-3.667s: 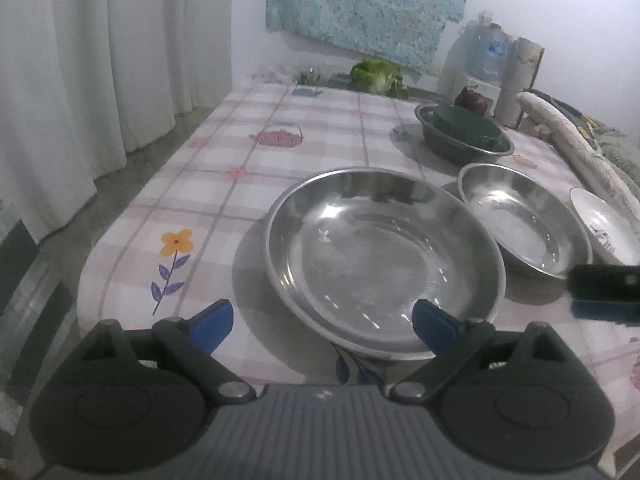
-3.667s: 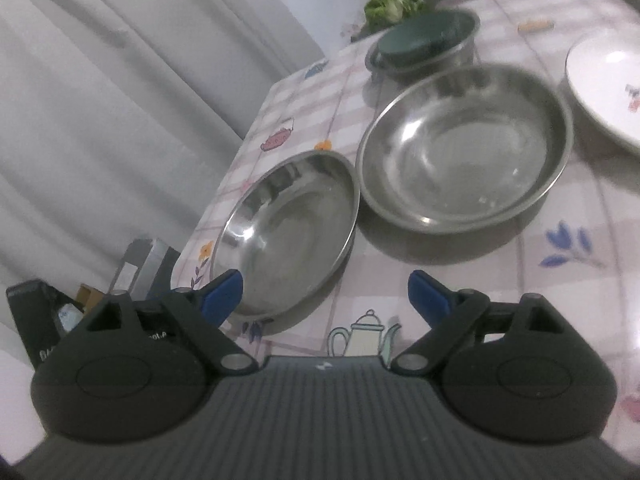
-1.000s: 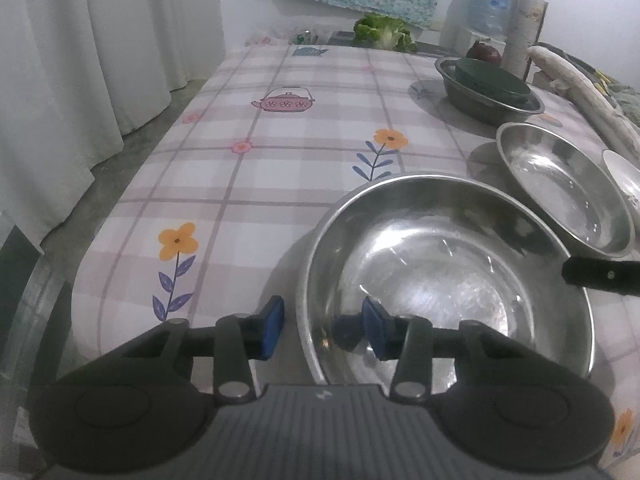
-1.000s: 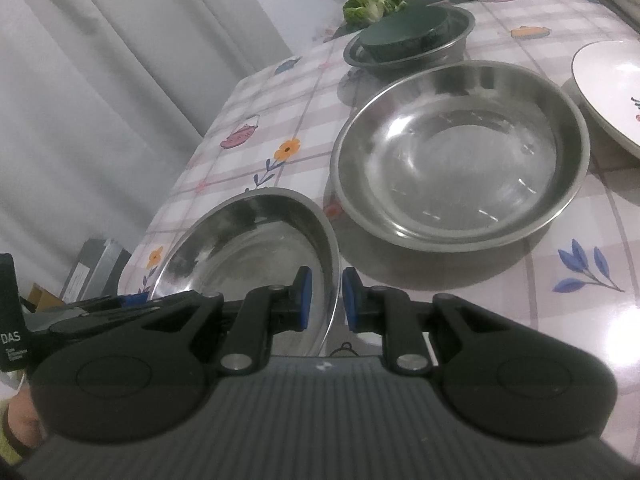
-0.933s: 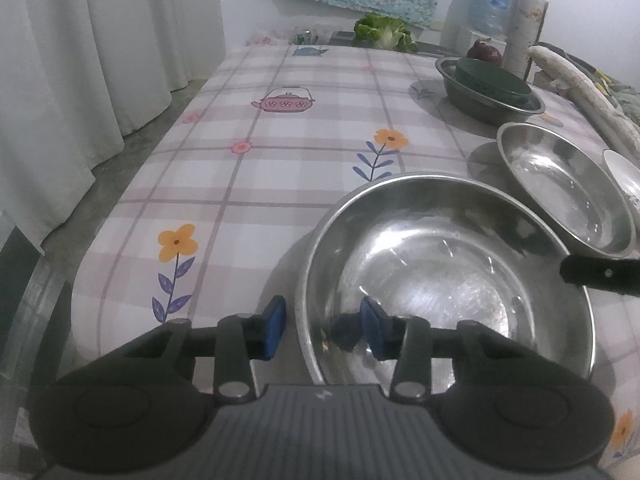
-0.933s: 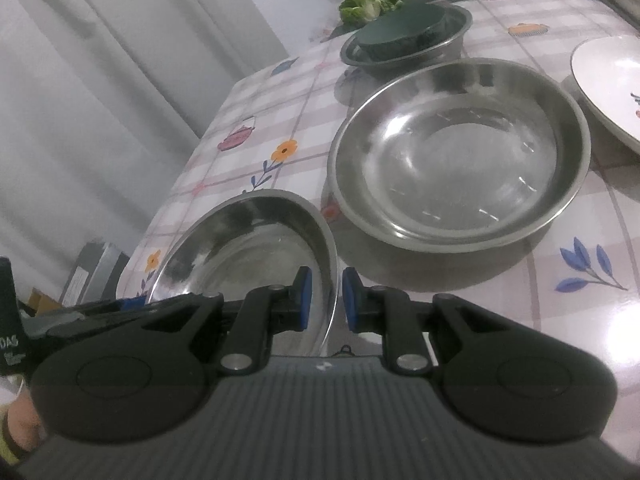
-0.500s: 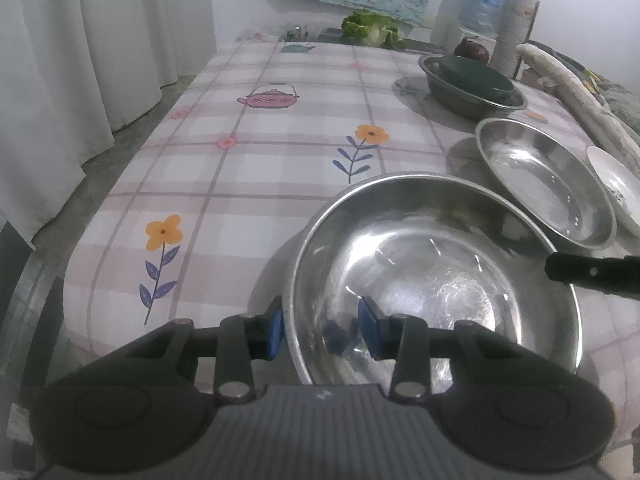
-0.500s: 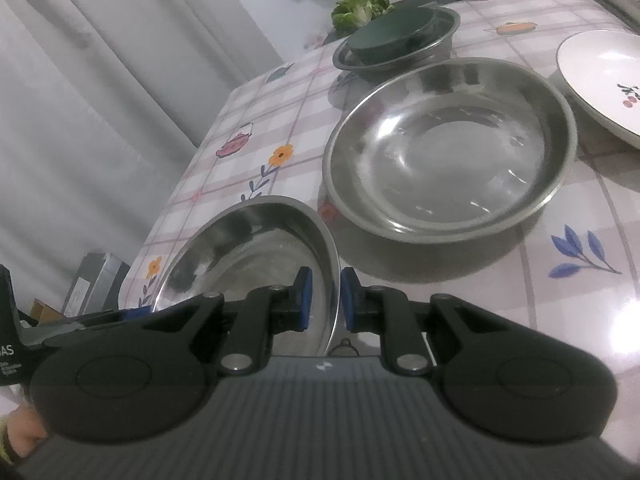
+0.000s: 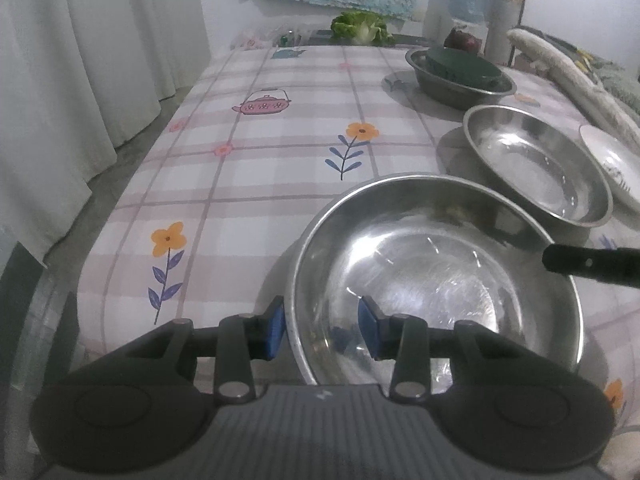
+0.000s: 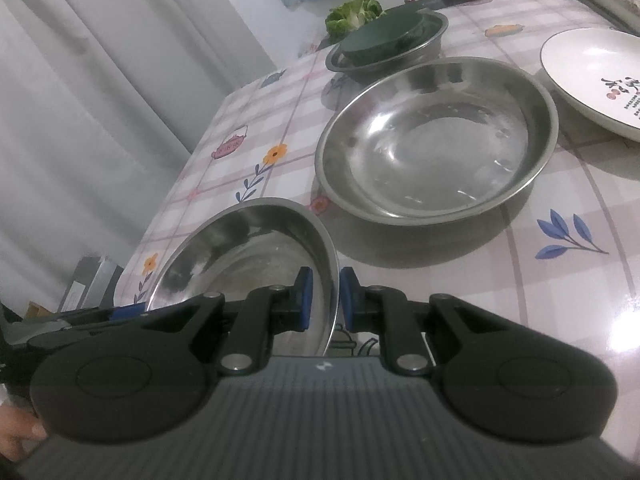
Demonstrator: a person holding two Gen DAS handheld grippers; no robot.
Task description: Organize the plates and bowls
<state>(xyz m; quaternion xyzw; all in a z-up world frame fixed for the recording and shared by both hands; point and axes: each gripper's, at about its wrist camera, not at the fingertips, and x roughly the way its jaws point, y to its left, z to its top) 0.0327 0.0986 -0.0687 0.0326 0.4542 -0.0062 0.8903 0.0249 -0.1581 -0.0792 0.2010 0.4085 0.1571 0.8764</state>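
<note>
Two grippers, left gripper and right gripper, each clenched on opposite rims of the near steel bowl.

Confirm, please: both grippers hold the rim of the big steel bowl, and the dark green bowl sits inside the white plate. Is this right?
Not quite. The dark green bowl sits inside a small steel bowl, not in the white plate, which lies apart; the right wrist view shows this. The rest holds: the left gripper and right gripper both grip the big steel bowl at its rim.
</note>
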